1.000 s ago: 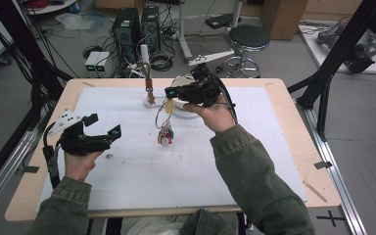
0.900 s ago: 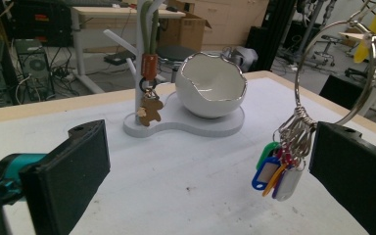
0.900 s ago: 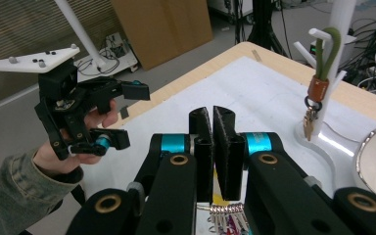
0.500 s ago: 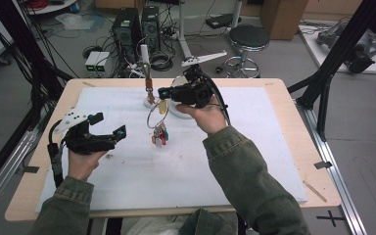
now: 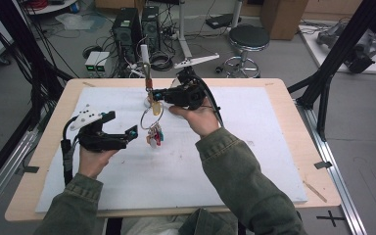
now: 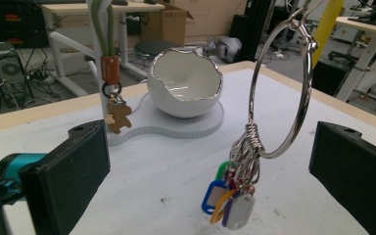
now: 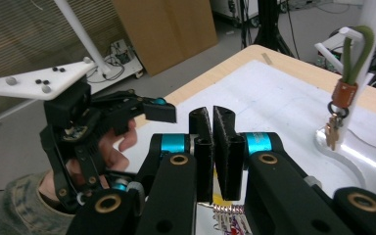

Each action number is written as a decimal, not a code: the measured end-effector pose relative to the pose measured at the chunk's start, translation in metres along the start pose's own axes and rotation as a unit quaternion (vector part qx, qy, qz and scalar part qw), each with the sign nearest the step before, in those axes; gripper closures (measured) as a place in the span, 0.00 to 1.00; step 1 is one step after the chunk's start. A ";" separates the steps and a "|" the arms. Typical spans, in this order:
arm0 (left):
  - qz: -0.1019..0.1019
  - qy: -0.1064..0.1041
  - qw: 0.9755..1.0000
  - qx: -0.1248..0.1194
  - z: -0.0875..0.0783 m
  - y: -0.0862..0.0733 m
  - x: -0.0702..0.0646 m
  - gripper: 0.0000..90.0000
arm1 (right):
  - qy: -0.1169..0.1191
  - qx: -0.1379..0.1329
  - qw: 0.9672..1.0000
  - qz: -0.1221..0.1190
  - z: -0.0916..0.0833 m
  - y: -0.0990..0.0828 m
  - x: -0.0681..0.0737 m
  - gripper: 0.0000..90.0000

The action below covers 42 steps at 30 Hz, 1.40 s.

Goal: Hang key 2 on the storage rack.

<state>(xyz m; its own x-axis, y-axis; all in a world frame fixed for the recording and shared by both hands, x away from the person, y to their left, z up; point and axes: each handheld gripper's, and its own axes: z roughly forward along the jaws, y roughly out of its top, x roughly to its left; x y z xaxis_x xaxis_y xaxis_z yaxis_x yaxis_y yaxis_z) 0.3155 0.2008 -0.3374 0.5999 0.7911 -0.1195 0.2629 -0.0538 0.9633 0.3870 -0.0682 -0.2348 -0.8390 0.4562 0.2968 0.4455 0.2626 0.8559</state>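
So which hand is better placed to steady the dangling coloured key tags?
Left. The left gripper is open beside the coloured key tags, while the right gripper is shut on the large silver key ring.

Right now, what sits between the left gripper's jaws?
In the left gripper view, the key ring with its coloured tags hangs between the open jaws of the left gripper, touching neither.

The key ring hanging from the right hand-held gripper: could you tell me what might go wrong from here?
The right hand-held gripper pinches the key ring only at its top, so the ring may swing or slip. The dangling tags hang low and might drag on the white mat. The ring hangs close to the stand with the bear charm and could snag it.
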 end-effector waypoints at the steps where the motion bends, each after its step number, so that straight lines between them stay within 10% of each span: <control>1: -0.001 -0.004 1.000 0.002 0.001 0.000 -0.001 0.02 | 0.002 0.000 1.000 0.002 0.001 0.000 0.001 0.97; 12: -0.002 -0.022 1.000 0.008 0.005 0.000 -0.005 0.04 | 0.006 -0.003 1.000 0.011 0.011 -0.002 0.006 0.97; 28: 0.009 -0.060 0.998 -0.017 0.000 -0.003 -0.007 0.95 | 0.015 -0.007 1.000 0.023 0.022 -0.004 0.011 0.97; 32: -0.010 -0.050 0.998 -0.022 -0.002 -0.003 -0.004 0.96 | 0.016 -0.012 0.999 0.035 0.023 -0.005 0.009 0.97; 36: -0.057 -0.082 0.995 -0.026 -0.002 -0.002 0.003 0.96 | 0.014 -0.019 0.999 0.043 0.024 -0.005 0.009 0.97; 42: -0.040 -0.073 0.996 -0.032 -0.003 -0.003 0.002 0.97 | 0.013 -0.022 0.998 0.050 0.026 -0.008 0.008 0.94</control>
<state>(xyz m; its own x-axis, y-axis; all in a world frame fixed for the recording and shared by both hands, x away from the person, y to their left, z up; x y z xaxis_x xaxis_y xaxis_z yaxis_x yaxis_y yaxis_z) 0.3137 0.2041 -0.3396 0.6836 0.6941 -0.2255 0.2681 0.0486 0.9622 0.3844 -0.0445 -0.2500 -0.7991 0.4560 0.3919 0.5138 0.1793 0.8390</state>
